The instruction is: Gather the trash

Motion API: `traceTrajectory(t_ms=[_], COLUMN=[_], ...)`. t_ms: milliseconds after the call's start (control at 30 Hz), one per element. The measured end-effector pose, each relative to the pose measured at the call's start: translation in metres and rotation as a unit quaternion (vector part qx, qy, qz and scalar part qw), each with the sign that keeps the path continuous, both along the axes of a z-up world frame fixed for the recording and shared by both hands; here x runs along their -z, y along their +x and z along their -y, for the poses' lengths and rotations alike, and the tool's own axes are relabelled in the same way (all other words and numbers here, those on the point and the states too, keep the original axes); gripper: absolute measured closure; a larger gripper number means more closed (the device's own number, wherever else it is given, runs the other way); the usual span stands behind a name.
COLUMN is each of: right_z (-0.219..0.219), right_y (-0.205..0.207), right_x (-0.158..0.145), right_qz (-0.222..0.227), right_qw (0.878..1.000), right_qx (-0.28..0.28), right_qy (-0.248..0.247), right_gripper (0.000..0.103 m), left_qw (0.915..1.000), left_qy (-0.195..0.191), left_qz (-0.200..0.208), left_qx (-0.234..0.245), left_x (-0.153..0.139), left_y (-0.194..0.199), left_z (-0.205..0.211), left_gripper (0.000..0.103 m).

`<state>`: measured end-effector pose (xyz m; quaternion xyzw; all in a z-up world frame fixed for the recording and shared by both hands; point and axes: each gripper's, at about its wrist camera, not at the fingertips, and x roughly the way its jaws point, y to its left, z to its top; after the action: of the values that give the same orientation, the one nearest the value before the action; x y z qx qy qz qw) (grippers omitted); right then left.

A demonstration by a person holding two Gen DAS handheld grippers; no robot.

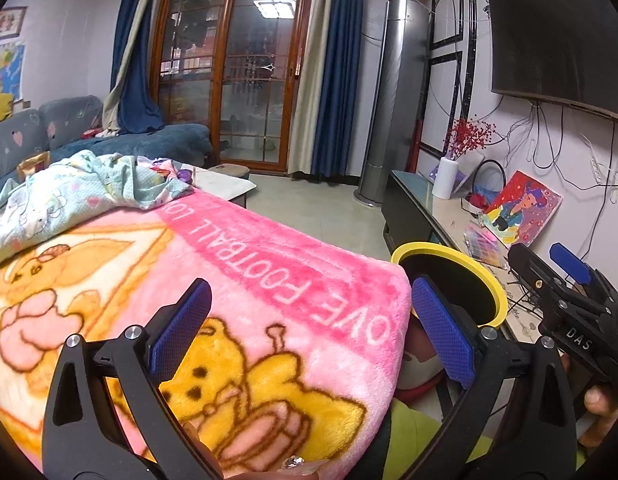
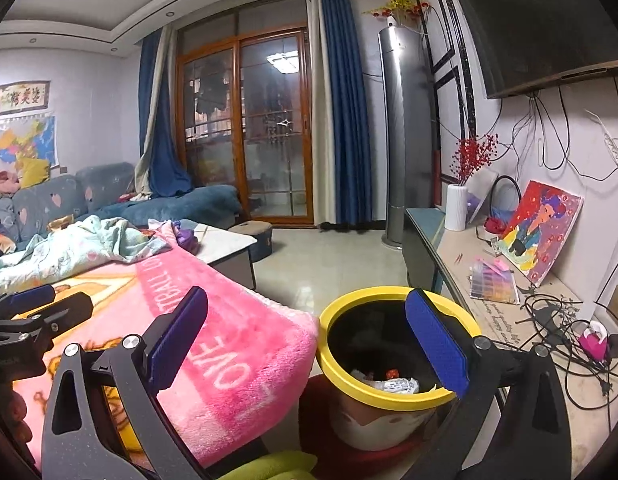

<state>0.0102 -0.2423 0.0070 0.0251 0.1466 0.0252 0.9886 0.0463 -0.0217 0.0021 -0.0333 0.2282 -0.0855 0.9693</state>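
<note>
A trash bin with a yellow rim (image 2: 389,400) stands beside the pink blanket's corner; crumpled wrappers (image 2: 393,382) lie at its bottom. My right gripper (image 2: 309,340) hovers open just above and in front of the bin, empty, its right finger over the rim. In the left wrist view the same bin (image 1: 497,292) shows past the blanket's edge. My left gripper (image 1: 309,328) hangs open over the pink blanket (image 1: 237,280), holding nothing. The right gripper's body (image 1: 565,308) appears at that view's right edge, and the left gripper's body (image 2: 33,316) at the right wrist view's left edge.
A pale patterned quilt (image 2: 81,248) lies bunched on the blanket's far end. A low table (image 2: 229,244) and a blue sofa (image 2: 169,204) sit beyond. A TV bench (image 2: 529,320) on the right carries cables, a painting (image 2: 545,232) and a white vase (image 2: 456,208). Bare tiled floor (image 2: 329,260) lies ahead.
</note>
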Motion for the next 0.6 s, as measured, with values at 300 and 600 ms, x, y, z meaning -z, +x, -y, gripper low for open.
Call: traceTrajectory(t_ms=[300, 600], right_z=[0.0007, 0.001], right_y=[0.0035, 0.0034], right_x=[0.0019, 0.006], right_qz=[-0.005, -0.005], right_qw=[1.0, 1.0], right_qx=[0.002, 0.004], right_qy=[0.003, 0.005], right_gripper=[0.007, 0.006], left_qw=[1.0, 1.0], left_qy=[0.001, 0.001], left_qz=[0.001, 0.002], left_qx=[0.004, 0.003], left_x=[0.0002, 0.0], left_y=[-0.0009, -0.0013], left_z=[0.0018, 0.002], left_gripper=[0.011, 0.011])
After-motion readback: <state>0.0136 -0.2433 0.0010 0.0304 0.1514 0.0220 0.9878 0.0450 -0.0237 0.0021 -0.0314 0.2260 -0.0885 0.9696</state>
